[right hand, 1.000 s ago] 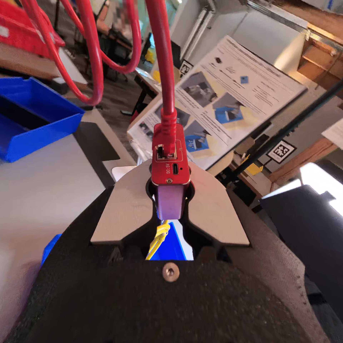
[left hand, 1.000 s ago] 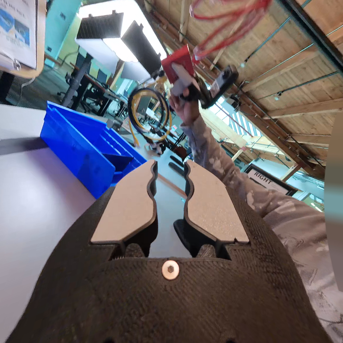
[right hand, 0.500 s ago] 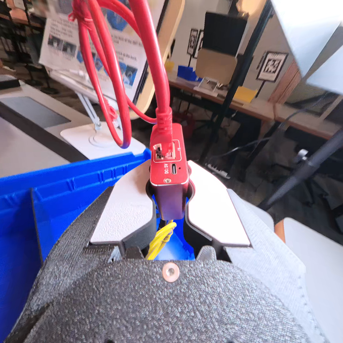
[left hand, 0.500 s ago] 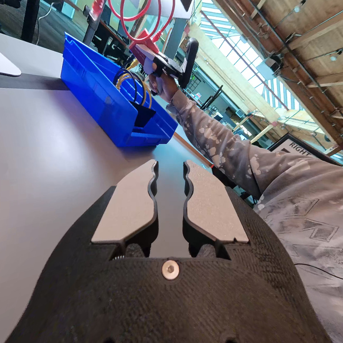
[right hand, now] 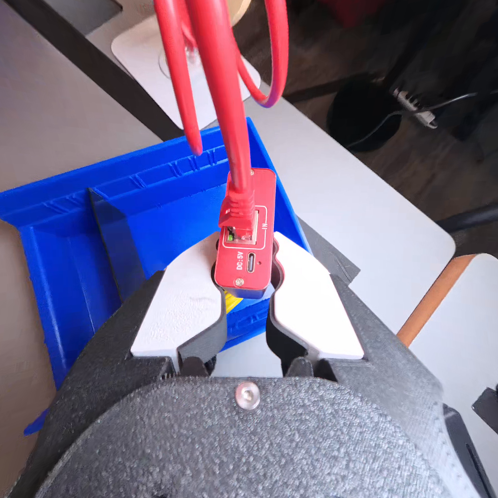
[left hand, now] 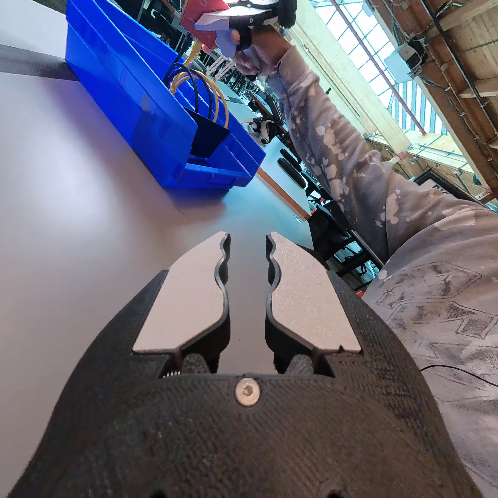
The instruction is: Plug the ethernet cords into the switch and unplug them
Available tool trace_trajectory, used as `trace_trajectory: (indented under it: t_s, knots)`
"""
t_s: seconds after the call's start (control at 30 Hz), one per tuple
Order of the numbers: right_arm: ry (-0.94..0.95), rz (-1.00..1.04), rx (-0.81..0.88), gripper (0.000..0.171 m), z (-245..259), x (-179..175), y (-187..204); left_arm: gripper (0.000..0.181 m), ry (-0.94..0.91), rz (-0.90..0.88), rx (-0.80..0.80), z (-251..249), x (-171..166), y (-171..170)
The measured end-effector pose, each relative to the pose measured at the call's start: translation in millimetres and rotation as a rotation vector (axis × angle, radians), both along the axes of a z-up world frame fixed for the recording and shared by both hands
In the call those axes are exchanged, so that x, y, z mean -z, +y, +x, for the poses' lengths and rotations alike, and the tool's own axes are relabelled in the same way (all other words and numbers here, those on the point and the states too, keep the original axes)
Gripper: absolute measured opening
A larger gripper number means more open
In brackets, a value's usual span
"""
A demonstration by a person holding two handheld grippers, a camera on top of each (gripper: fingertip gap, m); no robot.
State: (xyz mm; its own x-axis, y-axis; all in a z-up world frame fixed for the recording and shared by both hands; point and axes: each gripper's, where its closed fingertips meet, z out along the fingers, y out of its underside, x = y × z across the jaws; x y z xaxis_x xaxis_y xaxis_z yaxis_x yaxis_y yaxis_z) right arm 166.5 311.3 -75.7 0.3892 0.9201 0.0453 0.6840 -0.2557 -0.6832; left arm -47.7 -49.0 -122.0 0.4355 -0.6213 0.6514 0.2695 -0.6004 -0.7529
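Observation:
My right gripper (right hand: 245, 242) is shut on a small red switch (right hand: 246, 261) and holds it above the blue bin (right hand: 107, 215). A red ethernet cord (right hand: 237, 204) is plugged into the switch's upper port and loops upward. A yellow cord (right hand: 231, 299) hangs from the switch's underside. In the left wrist view the switch (left hand: 198, 20) sits high over the bin (left hand: 129, 89), held by the right gripper (left hand: 215, 23). Looped yellow and black cords (left hand: 199, 89) stand in the bin. My left gripper (left hand: 248, 238) is open and empty, low over the grey table (left hand: 80, 215).
A person's sleeve (left hand: 336, 151) reaches across the right side toward the bin. A white round stand base (right hand: 145, 54) sits behind the bin. A dark gap (right hand: 94, 62) splits the tabletops. The table's rounded right corner (right hand: 442, 242) adjoins another table (right hand: 463, 323).
My right gripper has swung down with the switch and now points down over the blue bin. My left gripper has tilted toward the table and stays open.

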Motion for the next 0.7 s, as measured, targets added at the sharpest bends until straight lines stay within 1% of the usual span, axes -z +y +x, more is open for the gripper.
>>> trace_trajectory:
  t_s: [0.07, 0.13, 0.23, 0.3, 0.37, 0.4, 0.47, 0.57, 0.63, 0.7]
  knots:
    - [-0.084, -0.027, -0.016, 0.031, -5, 15, 2, 0.025, 0.001, -0.006, -0.002, 0, 2, 0]
    - [-0.175, -0.061, -0.03, 0.031, -8, 37, 3, 0.025, 0.004, -0.01, 0.0, 1, 3, 0]
    - [-0.219, -0.055, -0.035, 0.029, -16, 62, 7, 0.025, 0.011, -0.014, 0.0, 1, 6, 0]
    - [-0.27, -0.02, -0.019, 0.031, -15, 74, 14, 0.025, 0.007, -0.018, -0.001, 0, 7, 0]
    - [-0.318, 0.017, -0.017, 0.033, -13, 78, 18, 0.025, 0.004, -0.024, -0.003, -2, 8, 1]
    - [-0.33, 0.05, -0.014, 0.033, -12, 75, 20, 0.025, 0.004, -0.025, -0.004, -3, 9, 1]
    - [-0.299, 0.108, 0.002, 0.043, -14, 60, 21, 0.025, 0.007, -0.025, -0.005, -5, 11, 2]
    - [-0.212, 0.164, 0.048, 0.049, -13, 28, 19, 0.025, 0.016, -0.011, -0.013, -7, 11, 3]
    - [-0.131, 0.212, 0.06, 0.05, -12, 3, 7, 0.026, 0.032, 0.011, -0.03, -10, 9, 4]
    - [-0.067, 0.244, 0.031, 0.052, -16, -16, -21, 0.026, 0.069, 0.041, -0.059, -15, 7, 5]
